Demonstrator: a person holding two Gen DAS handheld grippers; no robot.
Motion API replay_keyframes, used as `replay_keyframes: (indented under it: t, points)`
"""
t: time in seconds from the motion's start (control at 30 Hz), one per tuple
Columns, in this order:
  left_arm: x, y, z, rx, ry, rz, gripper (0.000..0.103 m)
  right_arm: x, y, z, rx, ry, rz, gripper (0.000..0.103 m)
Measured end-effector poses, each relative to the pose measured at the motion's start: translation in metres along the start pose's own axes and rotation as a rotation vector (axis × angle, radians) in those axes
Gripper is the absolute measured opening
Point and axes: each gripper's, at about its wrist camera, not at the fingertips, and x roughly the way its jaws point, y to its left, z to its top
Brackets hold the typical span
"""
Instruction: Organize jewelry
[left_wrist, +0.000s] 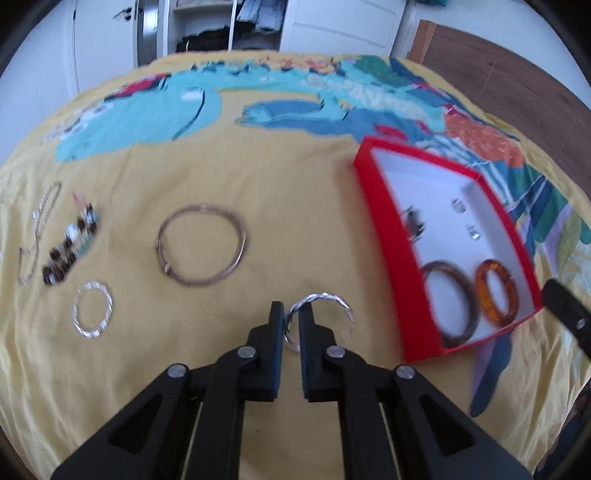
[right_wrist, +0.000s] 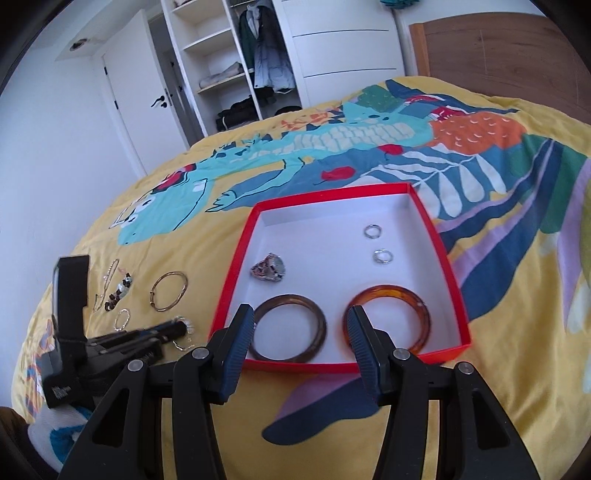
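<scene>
As we looked along the left gripper (left_wrist: 291, 314), its jaws were clamped on the rim of a twisted silver bangle (left_wrist: 320, 320), which lay flat on the yellow bedspread (left_wrist: 258, 177) with its ring spreading toward two o'clock from the pads. A second twisted silver bangle (left_wrist: 92, 309) lay at ten o'clock, and a large thin gold bangle (left_wrist: 201, 245) at eleven. Farther left lay a beaded bracelet (left_wrist: 70, 245) and a fine chain (left_wrist: 37, 229), both blurred, their long axes running roughly from seven to one o'clock. The red box (left_wrist: 388, 236) sat at two o'clock, its far corner pointing away. From the right wrist view, the right gripper (right_wrist: 301, 325) hung with jaws apart and nothing between them, over the box's near wall. Inside lay a brown bangle (right_wrist: 290, 328), an amber bangle (right_wrist: 391, 317) partly hidden by a finger, a chunky ring (right_wrist: 269, 267) and two small silver rings (right_wrist: 373, 231) (right_wrist: 383, 256).
</scene>
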Motion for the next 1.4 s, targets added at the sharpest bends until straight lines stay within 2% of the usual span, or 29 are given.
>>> replay_keyframes:
  t: [0.2,0.5,0.6,0.73,0.77,0.83,1.1,1.2,1.23,1.27,1.4]
  points:
    - [-0.007,-0.001,0.007,0.001,-0.017,0.024,0.006,-0.010,-0.013,0.000,0.015,-0.013,-0.006,0.052]
    - [-0.028,-0.013,0.019,0.018,-0.079,0.015,0.002,-0.019,-0.025,-0.001,0.037,-0.020,-0.009,0.052]
    - [-0.023,-0.008,0.021,-0.003,-0.054,0.019,0.002,-0.022,-0.028,-0.001,0.044,-0.024,-0.007,0.052]
    - [-0.015,0.008,0.011,-0.042,-0.026,0.044,0.009,-0.023,-0.031,-0.002,0.043,-0.023,-0.008,0.052]
    - [-0.012,0.012,0.009,-0.047,-0.017,0.056,0.020,-0.023,-0.031,-0.002,0.045,-0.020,-0.009,0.052]
    - [-0.008,0.019,0.005,-0.055,-0.010,0.070,0.027,-0.021,-0.033,-0.003,0.048,-0.015,-0.007,0.052]
    - [0.018,0.024,0.000,-0.054,0.051,0.060,0.027,-0.015,-0.028,-0.006,0.038,-0.002,0.001,0.052]
    - [0.033,0.022,-0.003,-0.046,0.081,0.067,0.025,-0.012,-0.026,-0.007,0.028,0.005,0.003,0.052]
    - [0.033,0.020,-0.003,-0.038,0.075,0.065,0.018,-0.012,-0.026,-0.007,0.027,0.005,0.002,0.052]
    - [0.033,0.018,-0.003,-0.031,0.073,0.063,0.005,-0.012,-0.027,-0.008,0.027,0.005,0.001,0.052]
    - [0.024,0.011,-0.002,-0.005,0.048,0.056,0.004,-0.013,-0.029,-0.008,0.034,0.005,-0.004,0.052]
